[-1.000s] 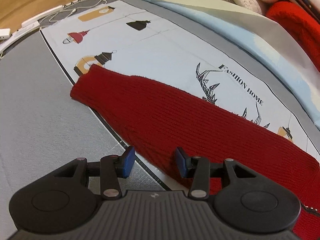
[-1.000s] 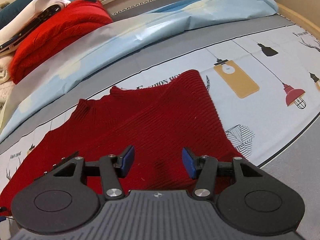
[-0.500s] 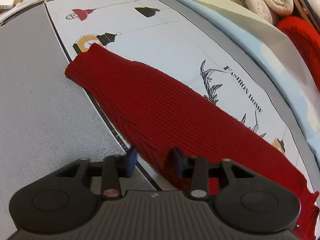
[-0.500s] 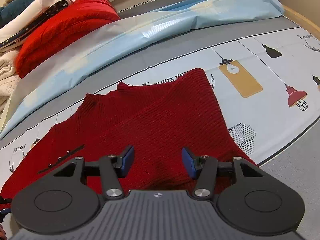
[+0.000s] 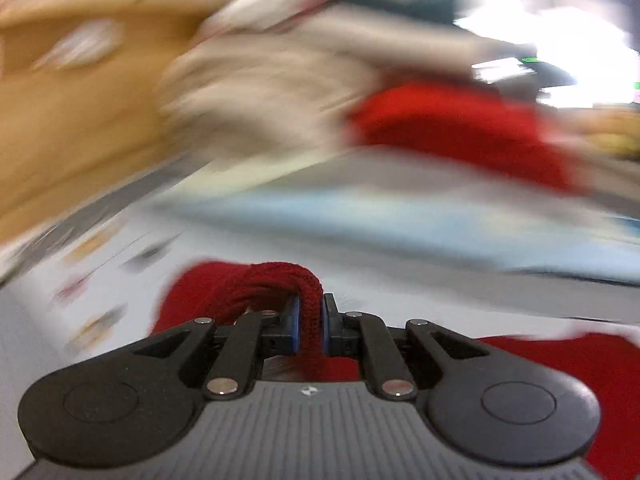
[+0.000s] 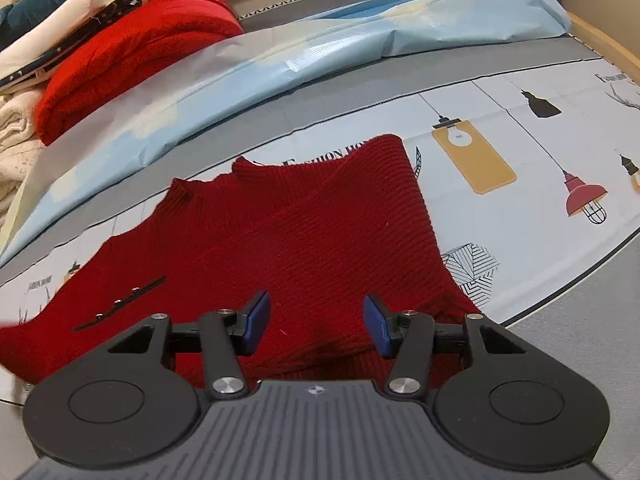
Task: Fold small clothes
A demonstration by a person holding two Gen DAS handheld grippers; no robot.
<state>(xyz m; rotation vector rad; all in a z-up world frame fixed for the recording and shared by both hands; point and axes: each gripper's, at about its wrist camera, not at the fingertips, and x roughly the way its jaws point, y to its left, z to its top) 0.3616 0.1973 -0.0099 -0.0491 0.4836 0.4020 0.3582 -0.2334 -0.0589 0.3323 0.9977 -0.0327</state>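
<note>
Two claw-mounted fisheyes close above the bed, left nearly level and blurred, right steeply downward; shared dark red sweater (image 6: pixel 304 236).

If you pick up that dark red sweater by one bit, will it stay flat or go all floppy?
Probably floppy: the pinched fold of the dark red sweater already bunches and droops over the left tongs. It likely drags rather than slides, since the ribbed knit looks grippy. Nothing about it looks breakable.

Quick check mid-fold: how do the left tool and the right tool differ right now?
The left tool is clamped on a bunched edge of the dark red knitted sweater; the right tool stands open, gripping nothing. The left tool has knit pulled up between its pads; the right tool has the sweater lying flat beyond it. The left view is motion-blurred, the right sharp. Both have blue pads on black linkages.
</note>
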